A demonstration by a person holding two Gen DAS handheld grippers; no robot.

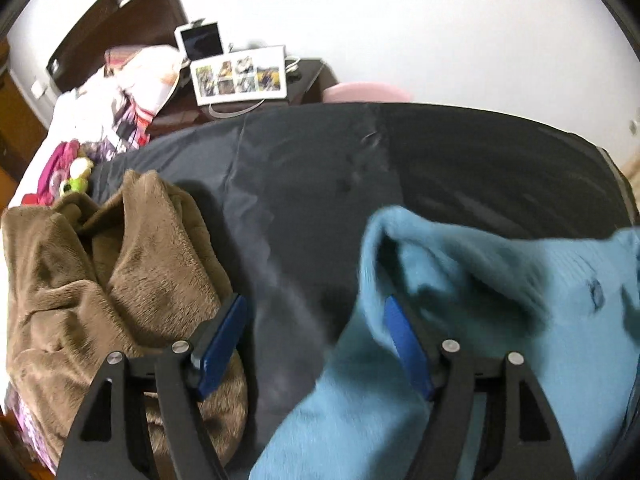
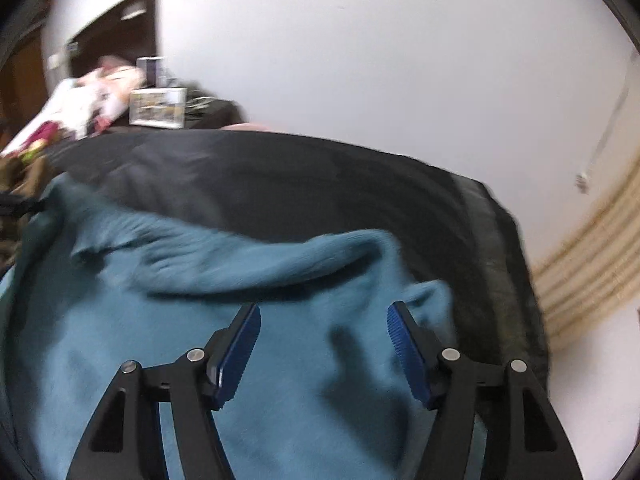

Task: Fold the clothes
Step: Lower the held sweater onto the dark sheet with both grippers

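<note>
A light blue knit garment [image 1: 480, 320] lies rumpled on a dark cloth-covered surface [image 1: 320, 168]. My left gripper [image 1: 316, 308] stands open over the dark cloth, its right finger against the blue garment's left edge. A brown fleece garment [image 1: 112, 272] is heaped just left of its left finger. In the right wrist view the blue garment [image 2: 200, 320] fills the lower frame with a raised fold across it. My right gripper [image 2: 324, 316] hovers open above that garment, with nothing between its pads.
The dark surface [image 2: 320, 184] ends at a grey-edged corner on the right. Behind it stand a photo box [image 1: 240, 76], a small white device [image 1: 200, 42], a pile of patterned clothes [image 1: 116, 108] and a white wall. Wood-look flooring [image 2: 588, 256] shows at far right.
</note>
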